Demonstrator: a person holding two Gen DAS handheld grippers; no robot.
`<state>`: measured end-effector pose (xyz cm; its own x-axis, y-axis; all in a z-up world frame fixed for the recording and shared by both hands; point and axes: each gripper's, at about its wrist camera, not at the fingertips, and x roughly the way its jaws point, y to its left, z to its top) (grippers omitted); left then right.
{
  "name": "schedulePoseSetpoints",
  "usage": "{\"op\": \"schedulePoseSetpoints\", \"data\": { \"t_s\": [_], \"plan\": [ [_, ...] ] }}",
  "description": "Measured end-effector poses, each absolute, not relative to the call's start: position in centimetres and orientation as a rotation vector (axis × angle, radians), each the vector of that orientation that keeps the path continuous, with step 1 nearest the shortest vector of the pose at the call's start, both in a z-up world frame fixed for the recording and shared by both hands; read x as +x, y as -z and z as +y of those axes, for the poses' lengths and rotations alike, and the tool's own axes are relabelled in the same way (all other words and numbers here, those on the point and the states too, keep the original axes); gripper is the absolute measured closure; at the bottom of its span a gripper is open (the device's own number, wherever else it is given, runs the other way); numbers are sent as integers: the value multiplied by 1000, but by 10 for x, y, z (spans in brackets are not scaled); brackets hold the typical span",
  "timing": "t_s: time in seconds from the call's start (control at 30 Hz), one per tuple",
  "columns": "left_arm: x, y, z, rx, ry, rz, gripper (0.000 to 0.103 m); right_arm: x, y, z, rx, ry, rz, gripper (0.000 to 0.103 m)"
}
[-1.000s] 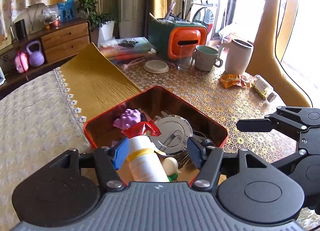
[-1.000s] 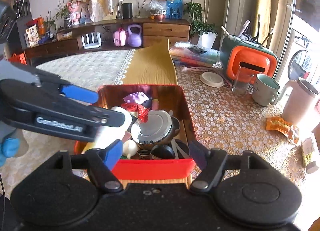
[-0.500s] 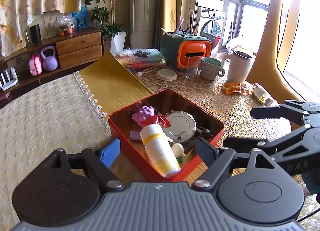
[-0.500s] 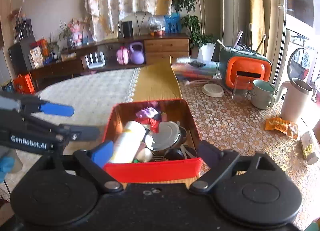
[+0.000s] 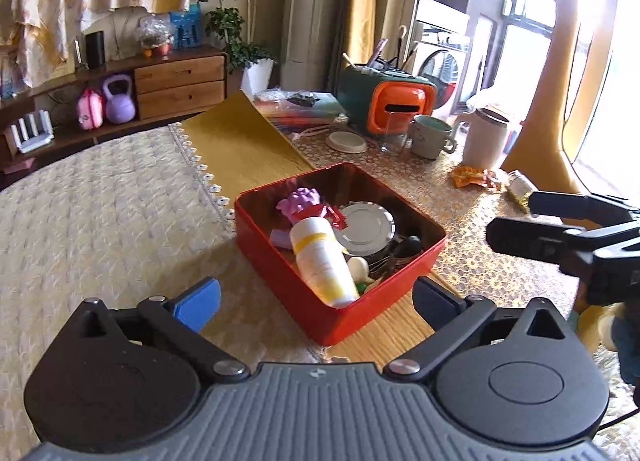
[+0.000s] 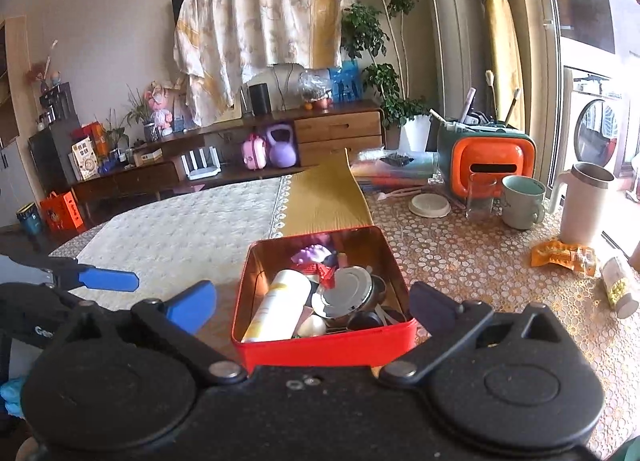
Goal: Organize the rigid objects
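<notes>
While both tools are held above the bench, nothing is gripped by either. The left tool (image 5: pixel 316 299) is spread wide, raised near the tin's (image 5: pixel 280 273) corner. The right tool (image 6: pixel 312 303) is likewise spread wide, level with the tin's (image 6: pixel 320 349) near wall. The red tin is set on the bench (image 5: pixel 100 221), straddling the yellow strip. A white bottle (image 5: pixel 320 257) is laid slanting inside, beside a silver lid (image 5: pixel 366 227) and a purple toy (image 5: pixel 302 197).
</notes>
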<state>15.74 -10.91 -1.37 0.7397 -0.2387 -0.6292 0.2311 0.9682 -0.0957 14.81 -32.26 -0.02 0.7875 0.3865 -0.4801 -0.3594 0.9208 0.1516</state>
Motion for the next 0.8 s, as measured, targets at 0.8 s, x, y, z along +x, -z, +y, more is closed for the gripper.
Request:
{"op": "schedulePoseSetpoints", "data": {
  "t_s": [0.8],
  "plan": [
    [142,17,-116,0,257,678,0,137,28,-337,170,-350,601,0]
  ]
}}
